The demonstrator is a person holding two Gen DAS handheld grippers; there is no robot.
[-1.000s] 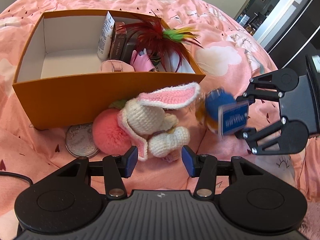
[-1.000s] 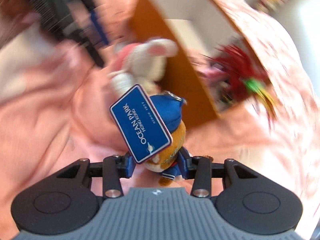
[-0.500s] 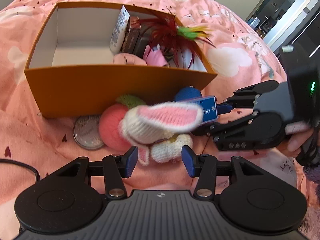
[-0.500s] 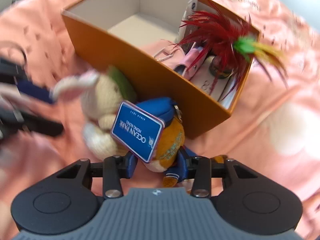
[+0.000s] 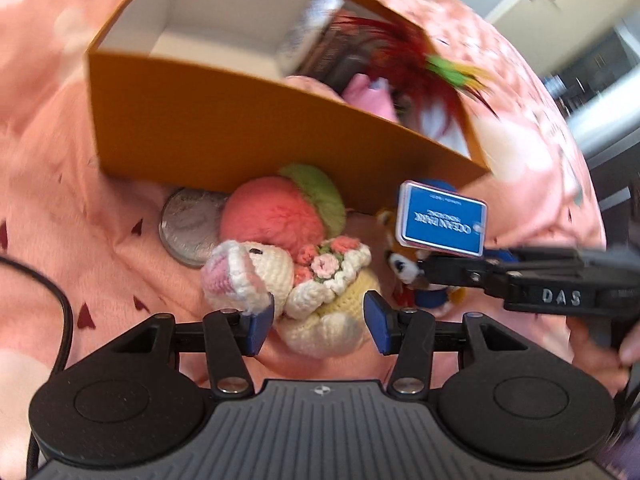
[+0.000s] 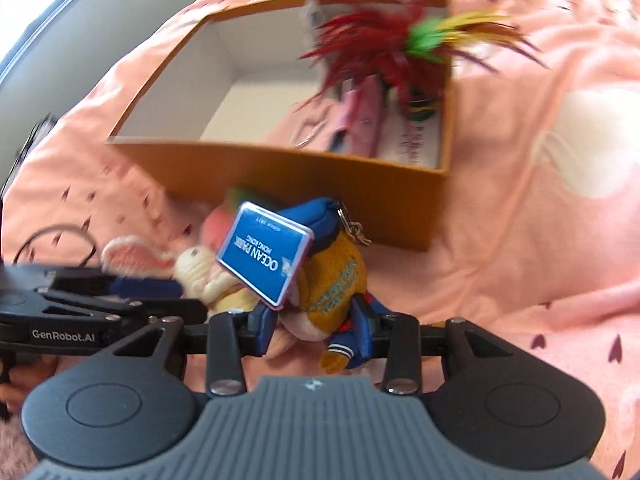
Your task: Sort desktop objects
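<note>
**A:** Orange cardboard box (image 5: 224, 128) took up the top half of the left wrist view, sitting on a pink bedspread (image 5: 60, 208). Its left part looked bare white inside, while the right end was crammed: a red, green and yellow feather toy (image 5: 404, 60), a white tube (image 5: 308, 36), some pink bits.

**B:** And the plush stuff?

**A:** All just below the box's front wall. A pink and green pompom (image 5: 276, 216) touched a round silver tin (image 5: 188, 224) on its left. A crocheted bunny (image 5: 304, 292) with a flower garland lay in the lower middle, right between the blue pads of the left gripper (image 5: 319, 318). Those fingers stood about half open; the left pad touched the bunny's head, the right pad looked clear of it, so no real grip as far as I could see.

**B:** Right one?

**A:** The right gripper (image 6: 316, 326) was clamped on a small plush in a yellow sweater and blue cap (image 6: 336, 268), pads pressing both its sides. A blue "OCEAN PARK" tag (image 6: 266, 258) hung off it, tilted. In the right wrist view that plush sat centre frame, just in front of the box's near corner and beside the bunny (image 6: 196, 268).
</note>
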